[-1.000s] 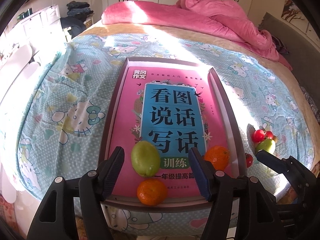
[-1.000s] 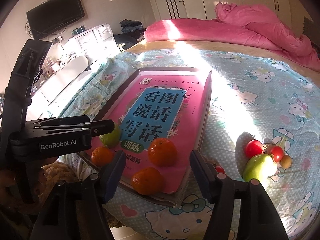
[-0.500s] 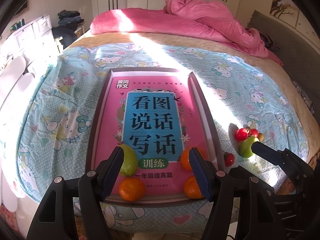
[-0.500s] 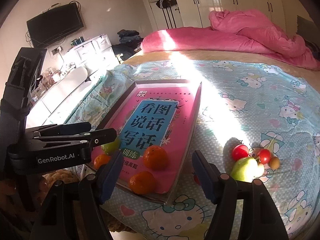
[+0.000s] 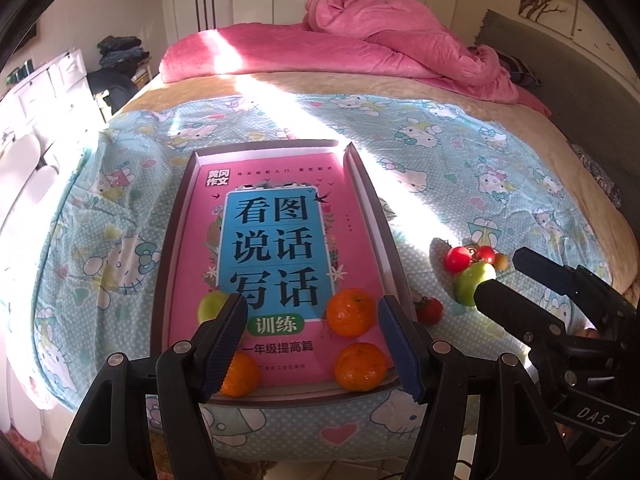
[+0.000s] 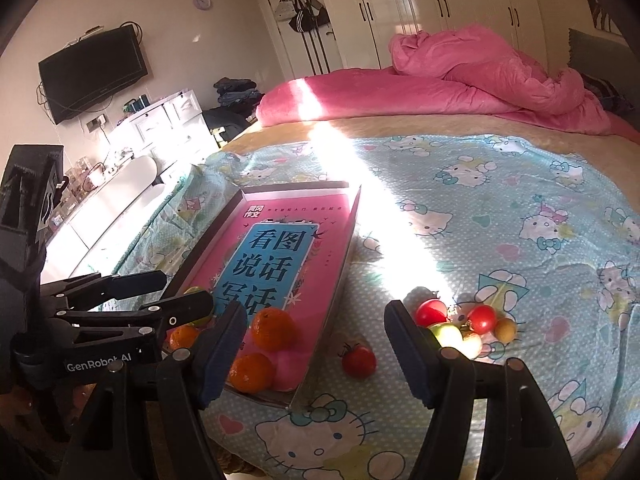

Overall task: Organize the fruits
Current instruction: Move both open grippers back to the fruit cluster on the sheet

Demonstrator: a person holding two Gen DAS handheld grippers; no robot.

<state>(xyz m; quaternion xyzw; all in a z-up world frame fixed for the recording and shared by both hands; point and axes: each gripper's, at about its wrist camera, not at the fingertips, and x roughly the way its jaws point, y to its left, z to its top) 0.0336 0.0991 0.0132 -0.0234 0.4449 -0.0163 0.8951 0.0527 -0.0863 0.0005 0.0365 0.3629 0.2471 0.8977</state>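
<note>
Bed point(image 5: 460, 184), Hello Kitty sheet, sunlit band across it. One shallow tray point(image 5: 172, 248) near the foot edge; a pink book point(image 5: 276, 240) fills its floor. All places given from the tray.

Grippers, two. Left gripper point(image 5: 312, 344) at the tray's near end, jaws spread, nothing between them but air. Right gripper point(image 6: 316, 356) off the tray's near right corner, jaws spread wide, empty.

Fruit inside tray, four pieces:
- Oranges, three: near right corner point(image 5: 361, 366), just beyond that one point(image 5: 351, 313), near left corner point(image 5: 240, 374) partly behind the left gripper's finger.
- Green fruit, one point(image 5: 210, 306), near left, beyond the left orange.

Fruit on sheet, right of tray:
- Green fruit, one point(image 5: 472, 283).
- Red tomatoes, three: one alone point(image 6: 359, 361) just beside the tray's right wall; two point(image 6: 431, 312) point(image 6: 482, 319) farther right, clustered at the green fruit.
- Small yellowish fruit, one point(image 6: 505, 329), far side of cluster.
</note>
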